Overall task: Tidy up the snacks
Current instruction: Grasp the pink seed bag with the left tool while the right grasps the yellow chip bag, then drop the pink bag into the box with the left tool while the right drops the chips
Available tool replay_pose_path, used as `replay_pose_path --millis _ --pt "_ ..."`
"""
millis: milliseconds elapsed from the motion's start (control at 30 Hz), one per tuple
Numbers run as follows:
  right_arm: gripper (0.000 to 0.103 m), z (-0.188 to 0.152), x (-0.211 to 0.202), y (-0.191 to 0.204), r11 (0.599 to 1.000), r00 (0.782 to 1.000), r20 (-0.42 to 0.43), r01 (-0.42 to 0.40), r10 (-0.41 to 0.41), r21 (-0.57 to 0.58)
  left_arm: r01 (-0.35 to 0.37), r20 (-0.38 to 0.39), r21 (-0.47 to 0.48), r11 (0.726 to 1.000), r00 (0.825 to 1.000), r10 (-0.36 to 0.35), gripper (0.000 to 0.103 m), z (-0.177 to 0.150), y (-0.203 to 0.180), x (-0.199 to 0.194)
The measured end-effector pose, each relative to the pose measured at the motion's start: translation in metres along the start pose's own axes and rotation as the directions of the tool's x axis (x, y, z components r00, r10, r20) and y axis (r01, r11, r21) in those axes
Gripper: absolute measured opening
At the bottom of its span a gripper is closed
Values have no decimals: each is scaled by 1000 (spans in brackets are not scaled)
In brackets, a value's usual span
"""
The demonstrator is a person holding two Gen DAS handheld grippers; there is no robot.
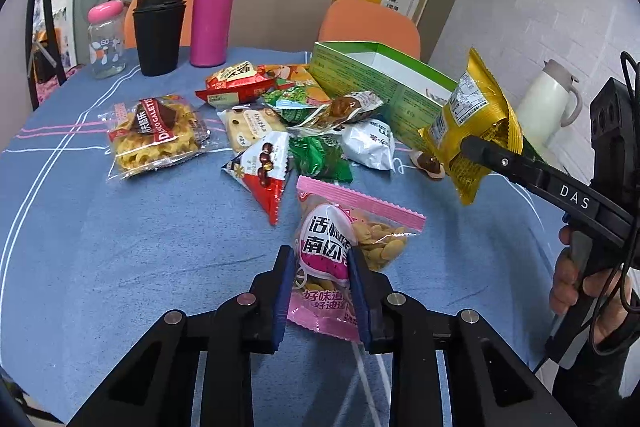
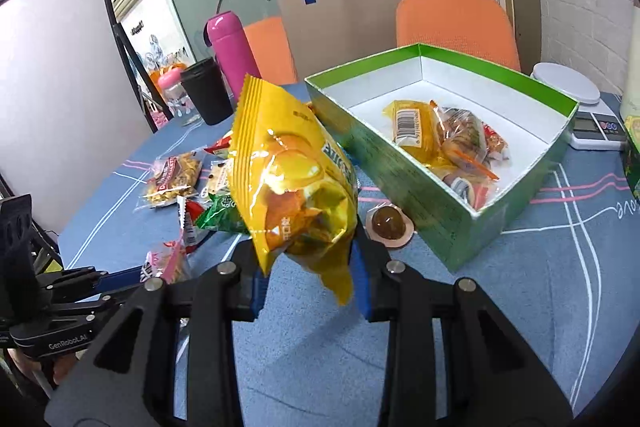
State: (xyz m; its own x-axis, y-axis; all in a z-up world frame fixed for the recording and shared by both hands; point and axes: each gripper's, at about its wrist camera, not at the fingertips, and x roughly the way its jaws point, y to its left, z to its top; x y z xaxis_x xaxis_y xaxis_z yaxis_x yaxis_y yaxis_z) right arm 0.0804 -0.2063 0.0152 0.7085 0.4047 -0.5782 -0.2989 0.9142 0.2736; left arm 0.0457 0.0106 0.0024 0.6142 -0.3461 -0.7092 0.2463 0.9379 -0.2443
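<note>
Clenched in our right gripper (image 2: 310, 279), yellow packet (image 2: 292, 179) may slip short of green box (image 2: 404, 179); left gripper (image 1: 318, 291) pinches pink pouch (image 1: 340, 251).

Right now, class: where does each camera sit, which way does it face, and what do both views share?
Left wrist: on the left gripper, facing across the table; its fingers clamp the pink seed packet; a hand holds the right gripper.
Right wrist: on the right gripper, facing the green box; it holds the yellow snack bag.
Shared: yellow snack bag, green box, pink flask.
</note>
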Motion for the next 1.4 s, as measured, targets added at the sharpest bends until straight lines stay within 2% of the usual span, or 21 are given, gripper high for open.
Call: replay_pose_path --millis 200,300,467,600,900,1067,1133,1200,1233,1267,1300,1333,1367,1400 --pt "37 6 -26 -18 999 997 71 12 -15 43 43 16 19 999 999 -43 26 14 -15 -4" --pt "37 9 -37 -30 997 994 103 32 -39 71 37 29 34 999 999 -38 26 27 -24 -4" --pt "37 18 -45 -48 991 987 128 79 -92 105 41 78 92 995 996 -48 26 57 -49 -8" --pt "37 28 -41 -53 985 978 127 156 -164 73 25 106 124 992 994 -38 26 90 -69 1" --pt "37 52 -26 -82 972 965 122 225 -232 68 35 84 76 996 996 -41 26 162 -90 58" --pt "37 68 -17 -95 957 946 143 285 -291 58 24 51 44 999 998 -26 26 186 -95 96" --pt "38 73 -9 -102 953 943 141 299 -303 47 4 47 48 999 999 -6 27 192 -97 110" --pt "40 75 3 -106 949 940 127 315 -316 30 13 25 63 998 1000 -15 28 194 -99 123" --pt "44 74 10 -108 945 938 119 327 -327 13 15 18 66 998 1000 -16 30 194 -100 129" --pt "54 73 15 -109 940 934 108 342 -340 -5 20 10 70 997 1000 -20 37 193 -100 133" --pt "61 71 19 -108 932 929 97 361 -358 -24 18 -1 72 997 1000 -18 59 191 -100 136" --pt "77 67 20 -107 925 923 99 377 -372 -42 6 -3 71 997 1000 -6 82 189 -98 137" --pt "89 64 18 -106 921 918 117 386 -378 -55 -7 18 68 998 1000 6 87 186 -96 135" --pt "92 61 15 -104 916 912 140 396 -385 -65 -15 47 69 998 999 12 87 183 -94 131"
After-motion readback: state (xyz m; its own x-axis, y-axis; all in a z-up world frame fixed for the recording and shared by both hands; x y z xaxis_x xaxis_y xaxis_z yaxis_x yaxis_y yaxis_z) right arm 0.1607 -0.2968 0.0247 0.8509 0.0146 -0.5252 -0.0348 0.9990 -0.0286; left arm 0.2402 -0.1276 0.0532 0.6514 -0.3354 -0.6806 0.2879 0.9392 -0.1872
